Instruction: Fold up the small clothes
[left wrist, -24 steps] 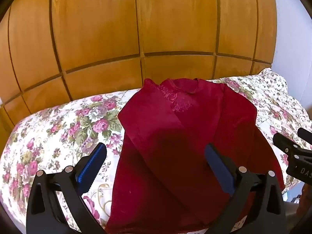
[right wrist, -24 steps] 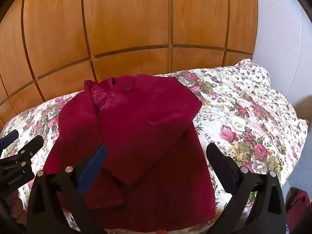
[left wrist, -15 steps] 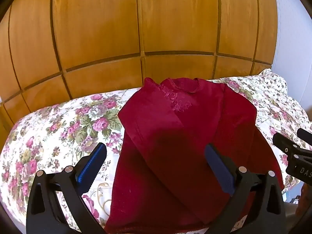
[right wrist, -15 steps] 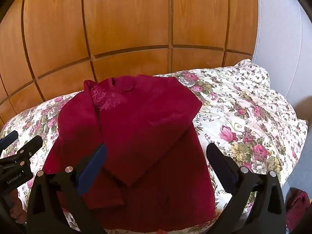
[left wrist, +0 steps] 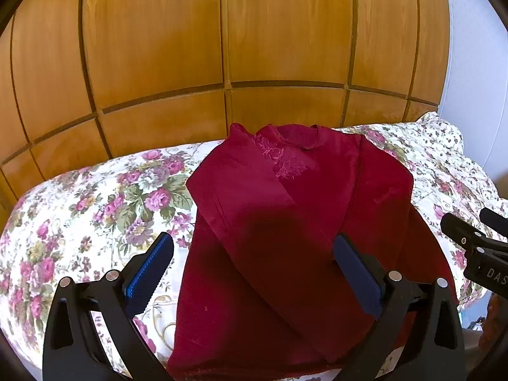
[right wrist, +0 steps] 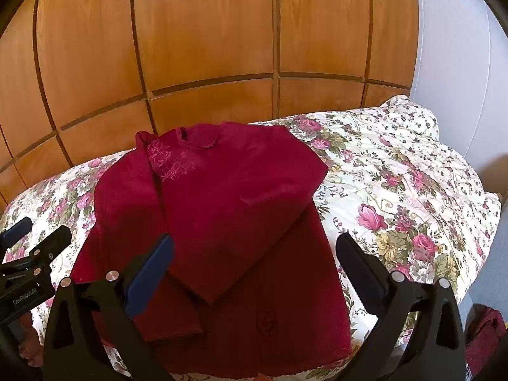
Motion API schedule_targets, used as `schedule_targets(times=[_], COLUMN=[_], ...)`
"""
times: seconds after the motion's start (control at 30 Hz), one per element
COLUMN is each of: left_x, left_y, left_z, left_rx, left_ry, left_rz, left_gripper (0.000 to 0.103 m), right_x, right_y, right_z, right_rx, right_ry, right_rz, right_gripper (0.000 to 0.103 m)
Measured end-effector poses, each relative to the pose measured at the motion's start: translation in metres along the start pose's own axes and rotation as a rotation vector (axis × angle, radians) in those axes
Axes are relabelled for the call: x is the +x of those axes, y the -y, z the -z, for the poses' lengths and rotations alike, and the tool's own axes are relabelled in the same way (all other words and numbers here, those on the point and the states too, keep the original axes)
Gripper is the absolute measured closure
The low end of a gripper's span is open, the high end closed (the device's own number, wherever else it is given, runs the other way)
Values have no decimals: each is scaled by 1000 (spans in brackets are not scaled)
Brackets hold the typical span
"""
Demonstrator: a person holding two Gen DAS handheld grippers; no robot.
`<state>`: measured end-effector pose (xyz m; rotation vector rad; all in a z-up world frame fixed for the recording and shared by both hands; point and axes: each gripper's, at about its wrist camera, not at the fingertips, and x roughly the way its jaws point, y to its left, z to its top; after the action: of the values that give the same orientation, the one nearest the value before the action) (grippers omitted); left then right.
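Left wrist view: wooden wardrobe [left wrist: 254,47] is looming at twelve o'clock; floral bedspread [left wrist: 95,206] is lying bare at nine. Red garment [left wrist: 285,222] is lying centre, sleeves folded in. Left gripper [left wrist: 252,263] is hovering wide open, gripping nothing.

Right wrist view: bedspread [right wrist: 397,190] is spreading free at three; garment [right wrist: 228,216] is lying centre-left. Right gripper [right wrist: 254,266] is gaping wide, holding nothing.

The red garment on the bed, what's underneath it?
The red garment lies on a floral bedspread, which shows all around it. Whatever is under the cloth itself stays covered.

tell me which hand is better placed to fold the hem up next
Neither clearly; both grippers hang open near the hem of the red top. The left gripper sits more over the cloth, so slightly left.
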<state>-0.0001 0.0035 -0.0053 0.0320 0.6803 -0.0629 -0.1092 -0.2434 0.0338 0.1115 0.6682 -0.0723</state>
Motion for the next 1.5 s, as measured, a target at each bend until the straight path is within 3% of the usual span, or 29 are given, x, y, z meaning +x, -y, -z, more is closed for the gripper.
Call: schedule_targets(times=[1.5], left_x=[3], left_y=[1], left_z=[3], left_rx=[2], left_ry=[-24], left_rz=[8], left_gripper=[3], right_x=[5], right_y=[4], right_z=[2], right_rx=[16], right_ry=[-19], right_rz=[-5], right_gripper=[2])
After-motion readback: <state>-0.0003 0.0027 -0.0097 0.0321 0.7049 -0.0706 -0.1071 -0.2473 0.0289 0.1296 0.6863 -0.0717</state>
